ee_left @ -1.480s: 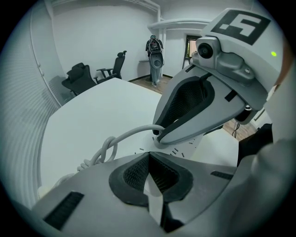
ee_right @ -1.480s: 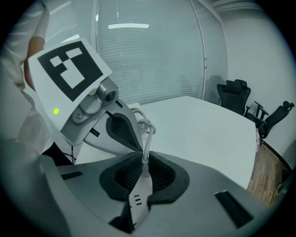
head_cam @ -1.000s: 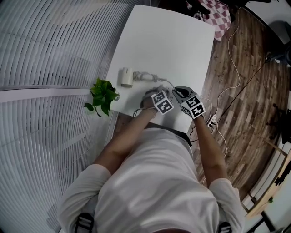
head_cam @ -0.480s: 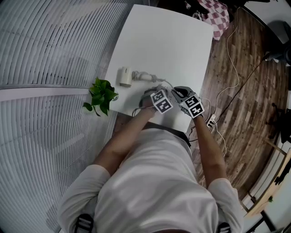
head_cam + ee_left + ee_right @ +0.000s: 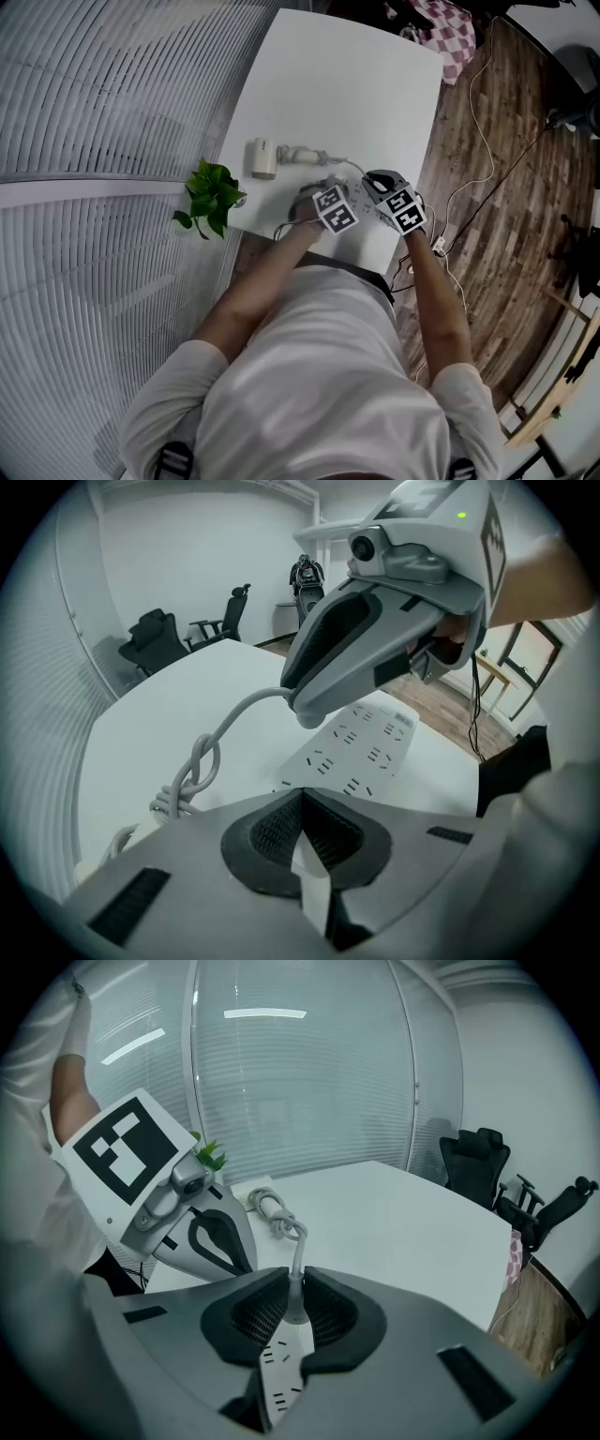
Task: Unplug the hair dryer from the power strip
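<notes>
White table (image 5: 356, 84) carries the power strip (image 5: 370, 747) at its near edge; hair dryer (image 5: 262, 157) lies farther along, well apart; its knotted cord (image 5: 202, 761) runs to the plug (image 5: 295, 1312); right gripper (image 5: 296, 1279) clamps that plug just above the strip; left gripper (image 5: 301, 797) tips pressed together at the strip's near end.

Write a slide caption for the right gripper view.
Right hand-held gripper clamps the hair dryer's plug at the power strip; left hand-held gripper alongside.
</notes>
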{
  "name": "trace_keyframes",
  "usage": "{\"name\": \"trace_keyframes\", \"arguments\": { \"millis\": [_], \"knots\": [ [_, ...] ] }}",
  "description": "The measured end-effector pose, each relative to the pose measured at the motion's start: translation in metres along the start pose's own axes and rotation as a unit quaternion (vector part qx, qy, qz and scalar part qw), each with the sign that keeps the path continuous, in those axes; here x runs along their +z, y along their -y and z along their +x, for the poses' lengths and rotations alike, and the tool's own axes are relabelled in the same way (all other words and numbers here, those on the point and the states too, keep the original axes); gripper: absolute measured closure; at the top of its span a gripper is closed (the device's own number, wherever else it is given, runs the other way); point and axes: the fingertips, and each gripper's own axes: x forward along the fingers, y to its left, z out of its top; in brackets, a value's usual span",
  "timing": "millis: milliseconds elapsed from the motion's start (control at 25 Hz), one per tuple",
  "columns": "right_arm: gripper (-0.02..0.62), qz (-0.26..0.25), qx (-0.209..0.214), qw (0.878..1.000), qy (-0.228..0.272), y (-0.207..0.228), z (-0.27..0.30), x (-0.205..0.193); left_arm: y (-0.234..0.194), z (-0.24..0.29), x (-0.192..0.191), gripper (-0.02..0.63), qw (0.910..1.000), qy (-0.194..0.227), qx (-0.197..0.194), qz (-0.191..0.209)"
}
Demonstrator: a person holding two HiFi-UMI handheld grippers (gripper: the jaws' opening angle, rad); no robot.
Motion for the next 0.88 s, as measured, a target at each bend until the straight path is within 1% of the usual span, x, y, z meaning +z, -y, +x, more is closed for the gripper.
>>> {"name": "trace_keyframes", "arguments": {
  "millis": [360,680,880],
  "knots": [
    [0.529,-0.023,-0.007,0.999,-0.033,0.017,0.011,-0.005,-0.001,-0.001,-0.001,0.577,1.0000,0.003,-0.005,-0.008],
    [0.529,-0.022,-0.006,0.999,-0.049,0.019,0.022,-0.021,-0.002,0.001,-0.002,0.577,0.9999,0.006,-0.003,-0.008],
    [0.529,-0.020,-0.004,0.998,-0.055,0.019,0.026,-0.028,-0.003,0.001,-0.002,0.577,0.9998,0.009,-0.006,-0.016]
  ]
}}
